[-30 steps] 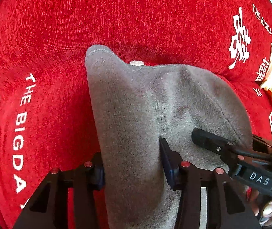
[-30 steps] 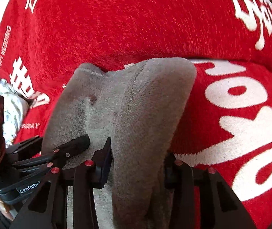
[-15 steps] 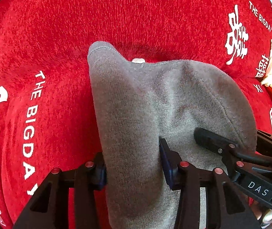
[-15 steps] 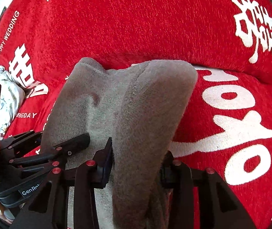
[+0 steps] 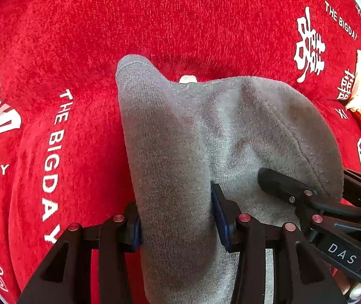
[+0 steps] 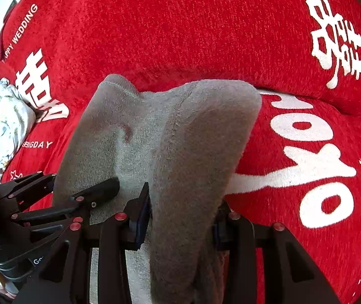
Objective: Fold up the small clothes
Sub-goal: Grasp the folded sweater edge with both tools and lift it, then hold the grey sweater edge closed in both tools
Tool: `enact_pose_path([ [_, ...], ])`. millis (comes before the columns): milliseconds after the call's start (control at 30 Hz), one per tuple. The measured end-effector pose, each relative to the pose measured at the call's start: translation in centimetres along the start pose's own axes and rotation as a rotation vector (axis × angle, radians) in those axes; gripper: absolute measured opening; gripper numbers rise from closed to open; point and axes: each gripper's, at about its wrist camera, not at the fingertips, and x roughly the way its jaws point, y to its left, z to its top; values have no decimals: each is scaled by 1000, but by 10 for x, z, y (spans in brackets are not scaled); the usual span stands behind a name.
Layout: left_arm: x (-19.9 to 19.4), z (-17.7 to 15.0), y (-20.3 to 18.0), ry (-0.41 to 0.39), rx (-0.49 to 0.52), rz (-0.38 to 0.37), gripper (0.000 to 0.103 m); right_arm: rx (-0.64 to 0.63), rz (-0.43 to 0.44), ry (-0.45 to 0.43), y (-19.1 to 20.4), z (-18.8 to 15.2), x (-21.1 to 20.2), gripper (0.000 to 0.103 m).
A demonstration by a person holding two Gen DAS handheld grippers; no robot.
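The grey knit garment looks light, soft and limp, so it should sag between holds; its edges near the corners seem the best places to grip. It is fleecy, with a stitched hem, lifted over the red printed blanket. The left gripper and right gripper each clench a bunched fold of it.

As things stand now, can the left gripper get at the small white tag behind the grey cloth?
Probably not yet. The left gripper has its jaws shut on a fold of the grey cloth, and the white tag peeks out beyond the cloth's raised far edge. It would have to let go first.
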Motion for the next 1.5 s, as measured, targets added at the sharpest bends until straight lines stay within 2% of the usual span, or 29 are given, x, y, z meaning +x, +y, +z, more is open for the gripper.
enact_pose_path([
  [700, -46, -62, 3, -46, -6, 32, 47, -43, -30, -38, 45, -56, -40, 41],
  [1133, -52, -110, 13, -42, -8, 73, 47, -50, -23, -32, 65, -100, -38, 41],
  [1500, -62, -127, 12, -68, 13, 102, 47, -44, -16, -52, 72, -118, -43, 40],
])
